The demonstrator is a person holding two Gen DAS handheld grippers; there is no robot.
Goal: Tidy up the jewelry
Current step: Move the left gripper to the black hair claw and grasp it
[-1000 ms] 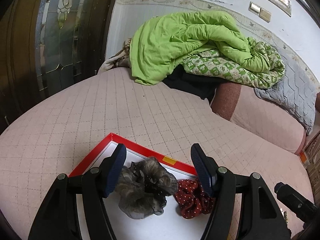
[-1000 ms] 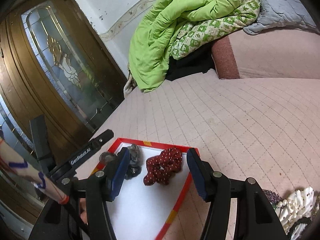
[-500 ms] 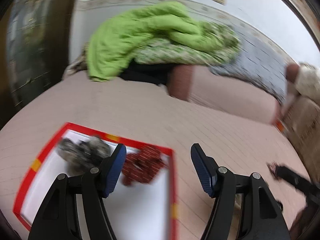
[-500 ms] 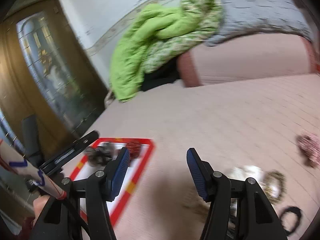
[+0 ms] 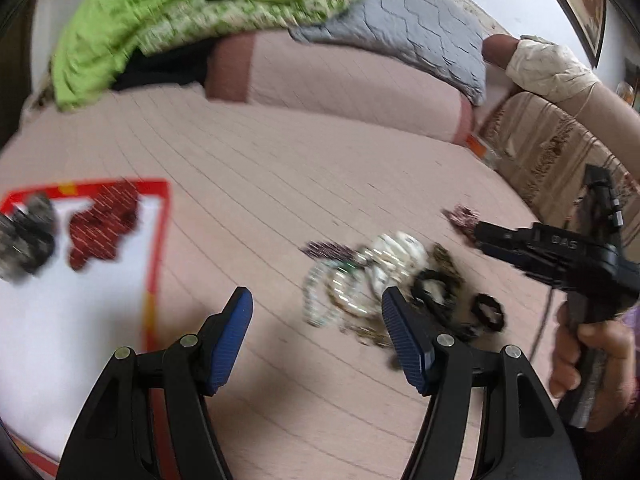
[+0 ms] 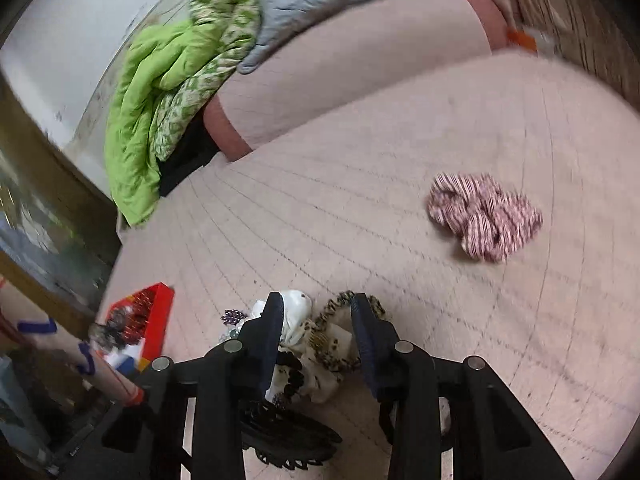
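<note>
On the pink quilted bed (image 5: 280,168), my left gripper (image 5: 316,322) hangs with its jaws wide apart and nothing between them, low in the frame of the left wrist view. Just right of centre lies the jewelry pile (image 5: 376,280): pale beads, a white shell-like piece, dark rings, all blurred. A black hair tie (image 5: 486,312) sits at its right edge. At the left edge is the red-rimmed tray (image 5: 158,240), its white floor holding a red scrunchie (image 5: 102,228) and a grey scrunchie (image 5: 26,236) side by side. At the right edge I see my right hand (image 5: 588,356) wrapped round the handle of the other gripper.

In the right wrist view, my right gripper (image 6: 316,322) sits low in the centre, jaws apart, straddling the top of the same pile. A leopard-print band (image 6: 340,344) lies between the fingers, and a white piece (image 6: 294,308) peeks past the left finger; I cannot tell whether either finger touches them. A black claw clip (image 6: 288,440) lies beneath the gripper body. Well apart, at centre right, a striped scrunchie (image 6: 484,216) rests alone on the bed. The tray's corner shows at lower left. A green quilt (image 6: 160,92) is heaped at upper left.
</note>
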